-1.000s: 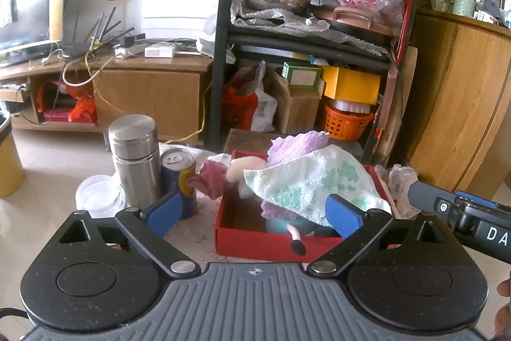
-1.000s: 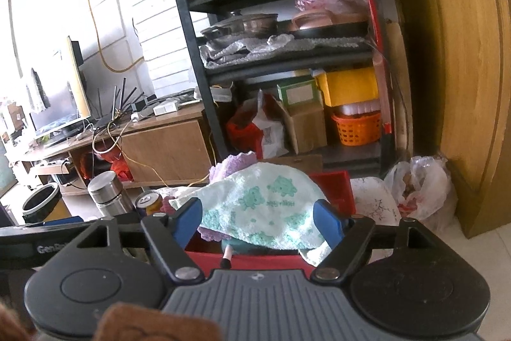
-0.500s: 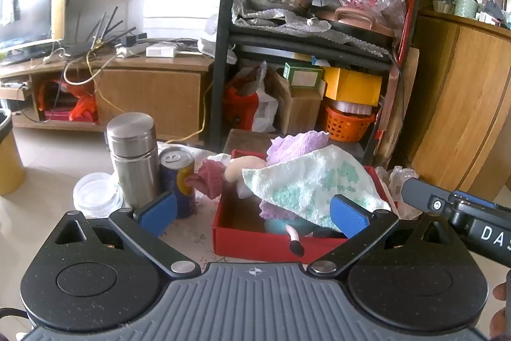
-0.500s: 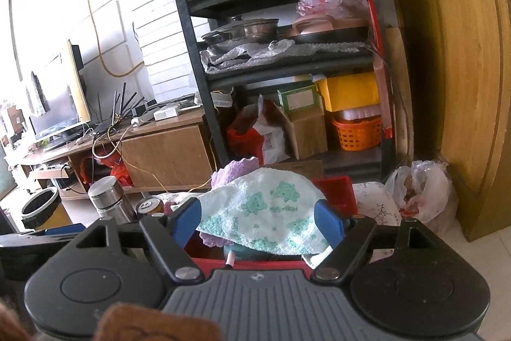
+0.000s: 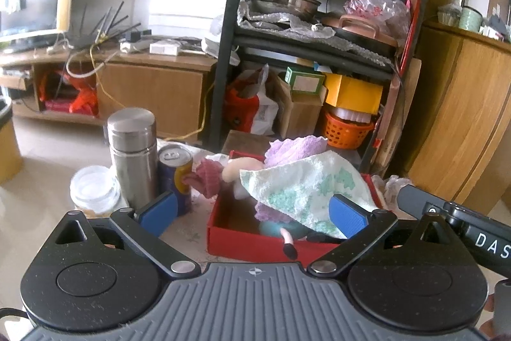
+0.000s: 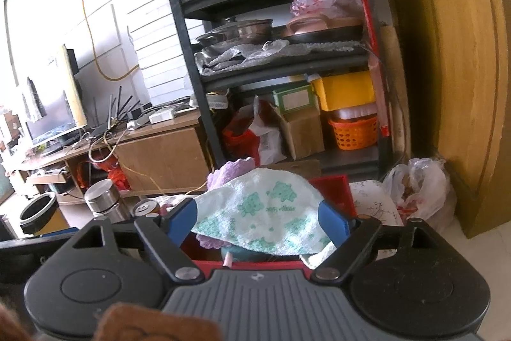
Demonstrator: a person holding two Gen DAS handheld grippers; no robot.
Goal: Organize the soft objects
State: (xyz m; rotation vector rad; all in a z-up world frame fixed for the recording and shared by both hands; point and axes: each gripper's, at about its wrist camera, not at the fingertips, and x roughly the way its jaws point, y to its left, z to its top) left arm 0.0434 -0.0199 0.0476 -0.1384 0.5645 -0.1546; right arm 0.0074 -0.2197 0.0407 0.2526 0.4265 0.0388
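A red box [image 5: 242, 240] sits on the table, piled with soft things. A white towel with green bears [image 5: 303, 187] lies on top, over a purple cloth [image 5: 295, 146], a plush doll with a pink head [image 5: 239, 170] and dark red hair [image 5: 207, 178], and a teal item [image 5: 274, 229]. My left gripper [image 5: 252, 213] is open and empty, just short of the box's near wall. My right gripper [image 6: 257, 221] is open and empty, close behind the towel [image 6: 265, 213] at the box [image 6: 332, 187].
A steel flask [image 5: 132, 154], a blue and yellow can [image 5: 175, 171] and a clear lidded jar [image 5: 94, 190] stand left of the box. A black shelf rack [image 5: 306, 31] and a wooden cabinet [image 5: 463, 117] rise behind. A plastic bag [image 6: 418, 190] lies at the right.
Both grippers have drawn back slightly from the box and stayed open. The soft things in the box have not moved.
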